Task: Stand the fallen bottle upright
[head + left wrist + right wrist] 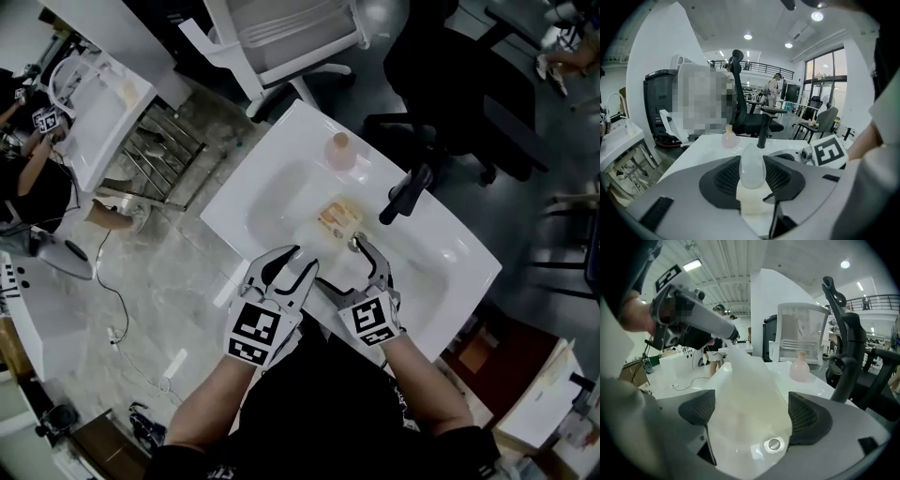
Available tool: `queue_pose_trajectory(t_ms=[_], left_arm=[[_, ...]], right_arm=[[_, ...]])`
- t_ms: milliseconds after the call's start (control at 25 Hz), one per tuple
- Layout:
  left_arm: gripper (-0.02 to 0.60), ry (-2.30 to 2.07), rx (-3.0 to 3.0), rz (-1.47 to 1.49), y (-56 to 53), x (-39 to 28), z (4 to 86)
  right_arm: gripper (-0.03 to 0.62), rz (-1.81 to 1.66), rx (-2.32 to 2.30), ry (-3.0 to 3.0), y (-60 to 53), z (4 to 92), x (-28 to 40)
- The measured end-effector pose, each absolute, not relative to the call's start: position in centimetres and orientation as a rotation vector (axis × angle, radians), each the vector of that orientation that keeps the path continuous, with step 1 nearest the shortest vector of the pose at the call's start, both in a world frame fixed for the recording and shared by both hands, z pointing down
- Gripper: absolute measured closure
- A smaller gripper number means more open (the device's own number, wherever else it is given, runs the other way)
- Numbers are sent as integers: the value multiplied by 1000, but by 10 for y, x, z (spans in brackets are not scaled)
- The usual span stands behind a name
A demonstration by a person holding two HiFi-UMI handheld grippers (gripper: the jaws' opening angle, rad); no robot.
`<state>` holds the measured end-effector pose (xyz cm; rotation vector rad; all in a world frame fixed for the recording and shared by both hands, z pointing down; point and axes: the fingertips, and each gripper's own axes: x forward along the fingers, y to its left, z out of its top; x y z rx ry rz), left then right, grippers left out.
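A pink bottle (340, 150) stands upright on the back rim of the white sink (281, 155); it also shows as the pink bottle (730, 138) and the pink bottle (800, 367). A yellowish-orange pack or bottle (338, 217) lies flat in the basin. My left gripper (292, 267) is raised over the front rim. In the left gripper view its pads (729, 173) press on a small translucent whitish thing (752, 164) with a cream base. My right gripper (345, 267) hangs over the basin, jaws wide open and empty, with the drain (774, 444) between them.
A black faucet (406, 194) rises at the right of the basin, close to my right gripper. Behind the sink stand office chairs (281, 37). Another white sink (103, 103) and a wire rack (159, 155) are to the left on the tiled floor.
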<state>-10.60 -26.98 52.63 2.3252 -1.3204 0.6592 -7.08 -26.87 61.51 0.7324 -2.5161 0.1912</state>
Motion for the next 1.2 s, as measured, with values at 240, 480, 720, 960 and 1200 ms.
queue_pose_trajectory(t_ms=[240,480,720,960,1200], left_arm=[[426,-1286,2356,662,-285,-87,519],[425,-1278,2367,664,-293,-81,518],[426,-1298,2353,675,-293,-80,518],[428,-1318,2346,659,-295,-83,520],[417,-1317,2424,533,-287,-89,498]], right_arm=[[133,44,810,-2483,-300,635,-75],[209,-23,826,-2455,-317,655,-71],[209,-49,818,-2473,-324,659,-78],[228,-253,845,-2379,-337,666,-90],[252,-82,844,-2366,-333,657,-85]])
